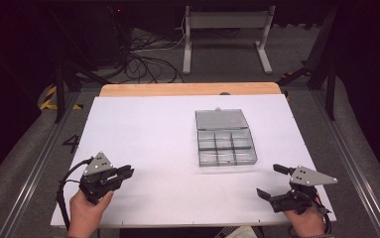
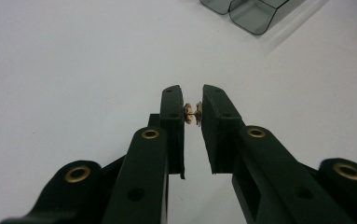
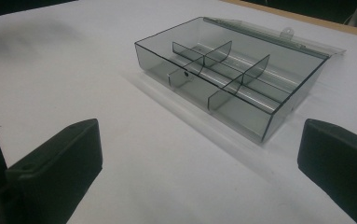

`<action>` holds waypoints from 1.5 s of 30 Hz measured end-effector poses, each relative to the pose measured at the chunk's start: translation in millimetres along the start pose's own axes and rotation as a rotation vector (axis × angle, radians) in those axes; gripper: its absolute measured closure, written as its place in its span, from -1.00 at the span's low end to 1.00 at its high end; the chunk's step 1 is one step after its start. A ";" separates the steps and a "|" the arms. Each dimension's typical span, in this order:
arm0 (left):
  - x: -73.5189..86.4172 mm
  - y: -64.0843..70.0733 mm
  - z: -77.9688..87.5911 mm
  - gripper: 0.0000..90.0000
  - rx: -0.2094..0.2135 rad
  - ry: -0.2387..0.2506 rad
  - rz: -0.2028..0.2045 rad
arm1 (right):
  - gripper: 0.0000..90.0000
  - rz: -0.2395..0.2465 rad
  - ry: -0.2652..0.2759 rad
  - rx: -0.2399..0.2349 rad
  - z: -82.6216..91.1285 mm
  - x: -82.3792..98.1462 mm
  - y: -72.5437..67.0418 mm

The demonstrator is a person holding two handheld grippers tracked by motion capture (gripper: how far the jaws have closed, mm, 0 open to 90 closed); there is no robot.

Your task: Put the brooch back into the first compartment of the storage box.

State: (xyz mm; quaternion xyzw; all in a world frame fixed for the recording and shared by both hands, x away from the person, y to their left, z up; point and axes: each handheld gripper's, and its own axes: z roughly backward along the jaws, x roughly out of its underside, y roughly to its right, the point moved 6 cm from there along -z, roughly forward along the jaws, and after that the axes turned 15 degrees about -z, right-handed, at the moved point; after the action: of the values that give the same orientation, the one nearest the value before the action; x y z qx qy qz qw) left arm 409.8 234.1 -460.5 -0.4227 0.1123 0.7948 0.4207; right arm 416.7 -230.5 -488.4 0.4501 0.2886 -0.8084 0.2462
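Left gripper (image 1: 128,172) sits low over the near left part of the white table (image 1: 143,148), held in the person's left hand (image 1: 89,210). Its jaws are clamped on a tiny gold-coloured earring (image 2: 193,113), pinched near the fingertips; the post runs across the narrow gap between the two pads. Right gripper (image 1: 272,181) is at the near right corner of the table, in the right hand (image 1: 306,220), jaws spread wide and holding nothing. A smoky transparent compartment box (image 1: 225,147) stands right of centre on the table, well apart from both grippers, lid (image 1: 221,119) folded open flat behind it on the far side. Right gripper view looks at the box between its parted jaws; dividers split it into several cells.
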 end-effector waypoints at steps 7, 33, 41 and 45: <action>-1.2 -1.0 1.8 0.76 0.013 0.035 0.017 | -0.98 -0.003 0.000 -0.001 -0.3 0.0 -0.3; -37.9 4.6 -6.6 0.76 0.068 0.075 -0.007 | -0.98 -0.005 -0.003 -0.002 -1.2 -0.1 -0.2; -56.8 9.0 -17.1 0.76 0.088 0.078 -0.025 | -0.98 -0.006 -0.006 0.000 -1.7 0.3 0.5; -66.7 12.3 -23.5 0.76 0.106 0.077 -0.031 | -0.98 -0.003 -0.006 0.001 -1.9 0.1 0.8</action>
State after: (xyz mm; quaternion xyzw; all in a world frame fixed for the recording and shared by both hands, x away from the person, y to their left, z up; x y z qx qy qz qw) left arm 433.2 175.7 -426.0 -0.4318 0.1639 0.7643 0.4501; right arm 418.3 -229.8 -489.5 0.4472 0.2882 -0.8103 0.2457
